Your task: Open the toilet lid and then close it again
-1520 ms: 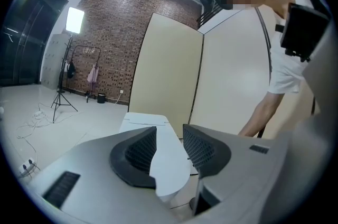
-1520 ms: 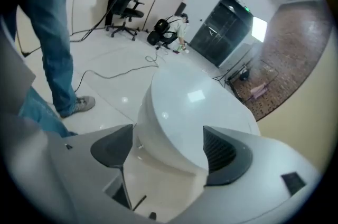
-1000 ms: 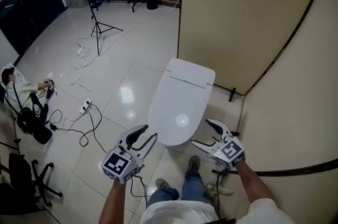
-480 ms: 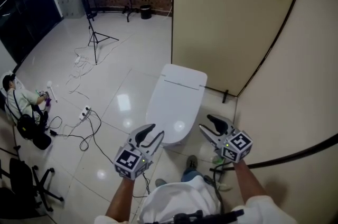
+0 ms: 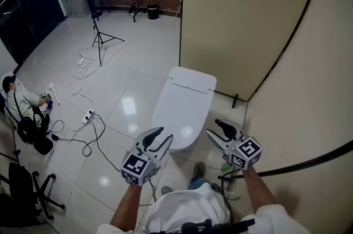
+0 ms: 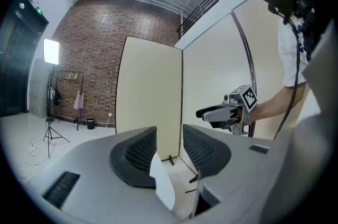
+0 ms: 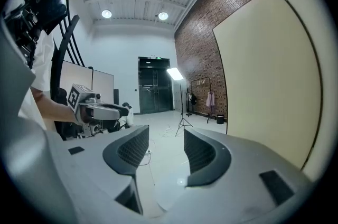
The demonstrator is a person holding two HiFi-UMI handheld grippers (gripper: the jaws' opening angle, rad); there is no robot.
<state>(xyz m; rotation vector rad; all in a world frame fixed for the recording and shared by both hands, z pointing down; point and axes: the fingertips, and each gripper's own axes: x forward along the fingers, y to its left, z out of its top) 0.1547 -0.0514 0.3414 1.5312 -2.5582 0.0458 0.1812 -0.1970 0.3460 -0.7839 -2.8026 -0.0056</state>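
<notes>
Both left gripper (image 5: 165, 133) and right gripper (image 5: 214, 128) hover clear of the shut toilet lid (image 5: 185, 106).
Right has risen, jaws just closing on nothing; left's narrowly apart, empty. Task looks finished.

White tiled floor (image 5: 138, 64) with toilet (image 5: 185, 108), cables (image 5: 83, 142), tripod (image 5: 101, 38)

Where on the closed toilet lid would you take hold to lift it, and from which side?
Probably the rounded front edge of the toilet lid, approached from the near end where the person stands, one jaw under the rim. The lid lies flat and shut, hinged apparently at the far squared end, so the front lifts most easily.
</notes>
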